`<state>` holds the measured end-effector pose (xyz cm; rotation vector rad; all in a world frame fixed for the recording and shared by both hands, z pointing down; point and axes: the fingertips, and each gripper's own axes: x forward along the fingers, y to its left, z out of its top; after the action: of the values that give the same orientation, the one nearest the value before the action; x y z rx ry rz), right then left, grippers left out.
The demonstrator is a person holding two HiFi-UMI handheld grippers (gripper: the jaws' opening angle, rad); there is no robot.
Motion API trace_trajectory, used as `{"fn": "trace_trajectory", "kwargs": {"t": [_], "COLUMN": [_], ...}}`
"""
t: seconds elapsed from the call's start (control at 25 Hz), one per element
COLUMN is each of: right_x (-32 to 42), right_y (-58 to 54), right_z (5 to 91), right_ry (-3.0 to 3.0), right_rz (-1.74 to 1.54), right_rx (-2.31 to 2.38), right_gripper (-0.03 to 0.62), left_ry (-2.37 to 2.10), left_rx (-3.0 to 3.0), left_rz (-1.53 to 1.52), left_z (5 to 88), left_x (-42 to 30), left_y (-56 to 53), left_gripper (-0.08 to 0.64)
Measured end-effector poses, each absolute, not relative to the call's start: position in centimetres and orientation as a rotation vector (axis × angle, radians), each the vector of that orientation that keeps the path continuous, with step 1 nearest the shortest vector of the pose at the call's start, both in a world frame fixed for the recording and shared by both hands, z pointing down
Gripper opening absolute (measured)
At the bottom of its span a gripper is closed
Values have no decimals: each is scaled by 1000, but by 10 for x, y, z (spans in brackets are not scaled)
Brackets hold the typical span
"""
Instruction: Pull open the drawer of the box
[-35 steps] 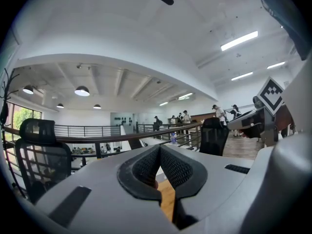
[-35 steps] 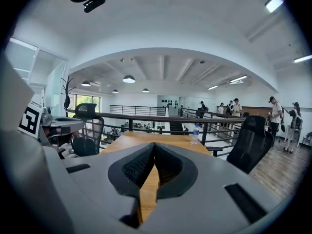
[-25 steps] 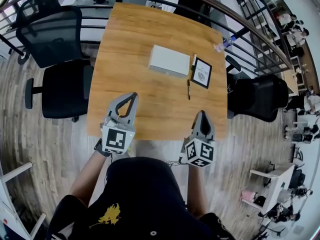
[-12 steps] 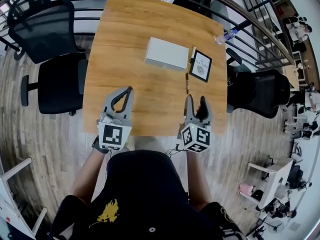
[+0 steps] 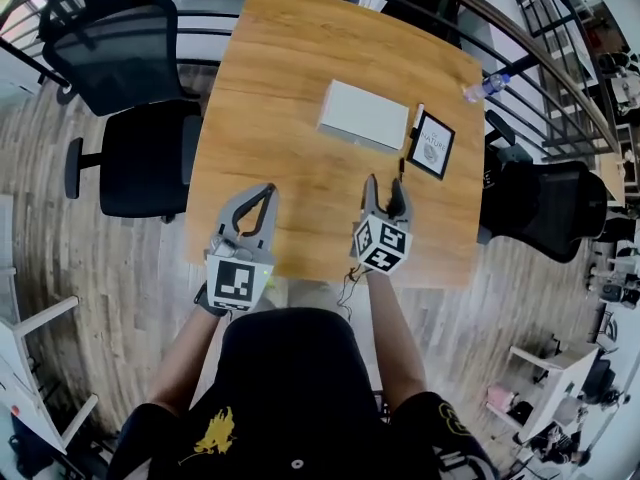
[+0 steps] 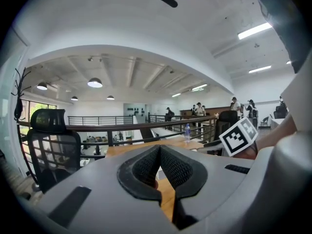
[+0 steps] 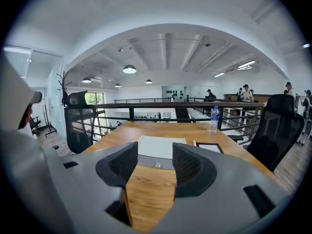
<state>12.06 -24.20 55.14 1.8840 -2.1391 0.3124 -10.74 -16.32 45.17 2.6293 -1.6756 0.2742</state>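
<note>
A flat white box (image 5: 363, 115) lies on the wooden table (image 5: 290, 78). In the right gripper view the box (image 7: 161, 146) shows its grey drawer front with a small knob (image 7: 157, 165). My right gripper (image 5: 386, 188) hovers over the table just short of the box and points at it. Its jaws have just been opening and stand open with nothing between them; the knob shows beyond their gap (image 7: 155, 156). My left gripper (image 5: 268, 192) is shut and empty at the table's near left, its pads meeting (image 6: 159, 148).
Right of the box lie a framed card (image 5: 433, 145), a dark pen (image 5: 401, 168) and a white marker (image 5: 417, 115). A water bottle (image 5: 487, 86) stands at the far right corner. Black office chairs (image 5: 140, 158) (image 5: 545, 208) flank the table, with a railing behind it.
The right gripper went from shut to open and moved forward over the table toward the box. The left gripper stayed shut near the table's front edge.
</note>
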Motion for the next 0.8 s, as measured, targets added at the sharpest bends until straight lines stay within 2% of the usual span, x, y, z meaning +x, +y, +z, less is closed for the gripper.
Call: {"fn": "trace_trajectory", "kwargs": {"t": [0.28,0.56,0.8], "right_x": [114,105,108], "right_y": [-286,-327,-350], "right_z": [617,674,707], "right_ry": [-2037,-1967,-1907], "right_rz": [445,442,471], "right_rx": [1934,1857,1848], "right_gripper": [216,215,176], "left_ry": [-1635,-1558,-1523], "left_rx": [2617,2621,2635], "left_rz": [325,348,388], "left_z": [463,481,492], "left_x": [-109,-87,-73], "left_y": [-171,-188,-196], "left_gripper": [14,14,14]}}
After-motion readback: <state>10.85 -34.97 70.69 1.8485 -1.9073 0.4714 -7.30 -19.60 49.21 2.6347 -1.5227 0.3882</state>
